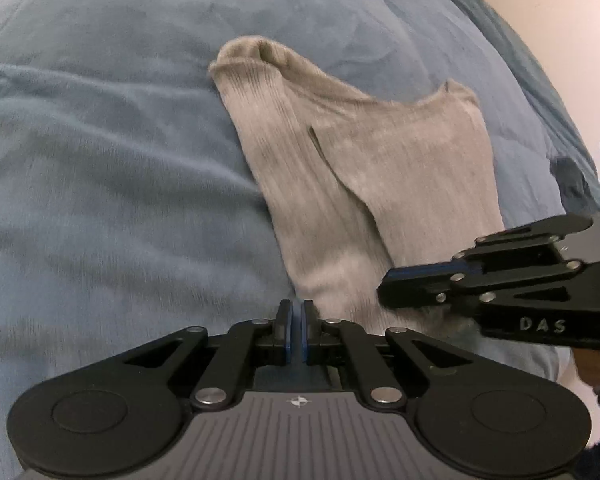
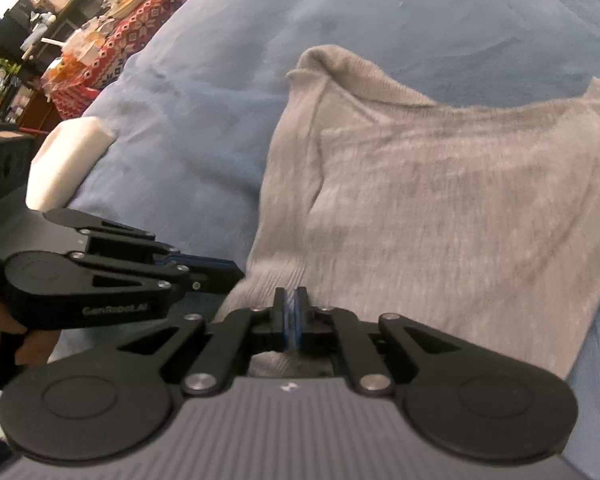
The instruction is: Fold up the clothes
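Note:
A grey ribbed knit garment [image 1: 384,184] lies flattened on a blue plush blanket [image 1: 100,168], its neck end far and its hem near me. My left gripper [image 1: 297,307] is shut, with its tips at the hem's left corner; no cloth shows between its blue pads. My right gripper [image 2: 290,298] is also shut and hovers over the near hem of the garment [image 2: 440,208], with cloth running under it. Each gripper appears in the other's view: the right gripper [image 1: 384,288] at the right, the left gripper [image 2: 240,276] at the garment's left edge. Both views are motion-blurred.
A white pillow-like object [image 2: 66,160] lies at the blanket's left edge. Beyond it stands a table with a red patterned cloth [image 2: 116,48] and cluttered shelves. A pale wall [image 1: 560,40] runs along the right, with a darker blue-green fabric [image 1: 520,52] at the bed's far right edge.

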The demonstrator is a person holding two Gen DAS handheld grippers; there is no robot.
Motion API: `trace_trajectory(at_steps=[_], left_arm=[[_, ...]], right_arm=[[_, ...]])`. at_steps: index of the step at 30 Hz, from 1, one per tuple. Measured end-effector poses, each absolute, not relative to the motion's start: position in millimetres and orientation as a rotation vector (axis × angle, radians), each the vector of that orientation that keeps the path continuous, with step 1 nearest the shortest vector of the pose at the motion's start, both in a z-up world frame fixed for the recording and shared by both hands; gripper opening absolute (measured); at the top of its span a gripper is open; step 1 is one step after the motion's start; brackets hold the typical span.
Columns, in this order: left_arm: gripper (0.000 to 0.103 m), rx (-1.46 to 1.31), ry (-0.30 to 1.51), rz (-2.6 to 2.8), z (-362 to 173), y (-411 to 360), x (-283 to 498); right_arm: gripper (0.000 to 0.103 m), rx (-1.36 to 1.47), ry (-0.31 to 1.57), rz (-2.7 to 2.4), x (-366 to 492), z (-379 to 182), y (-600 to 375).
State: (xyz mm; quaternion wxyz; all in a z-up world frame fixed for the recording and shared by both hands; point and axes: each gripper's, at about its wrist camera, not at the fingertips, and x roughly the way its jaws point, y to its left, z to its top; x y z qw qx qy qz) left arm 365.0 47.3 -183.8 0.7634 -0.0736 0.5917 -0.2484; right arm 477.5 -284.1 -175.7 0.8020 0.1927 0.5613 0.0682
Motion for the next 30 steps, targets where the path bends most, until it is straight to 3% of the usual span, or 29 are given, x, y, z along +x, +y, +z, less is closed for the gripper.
trace_trajectory(at_steps=[15, 21, 25, 30], left_arm=[[0.004, -0.442, 1.240, -0.467, -153.3, 73.7, 340.6], [0.005, -0.352, 1.241, -0.488, -175.1, 39.7, 363.9], [0.005, -0.360, 1.287, -0.481, -188.6, 37.8, 340.0], [0.005, -0.395, 1.306, -0.466, -174.3, 52.6, 321.7]], right_arm=[[0.008, 0.420, 1.154, -0.013, 384.7, -117.1, -326.9], [0.008, 0.397, 1.131, -0.113, 378.2, -123.8, -349.4], [0.008, 0.431, 1.119, -0.176, 371.6, -129.2, -362.1], [0.017, 0.487, 1.115, -0.188, 360.3, -129.5, -370.2]])
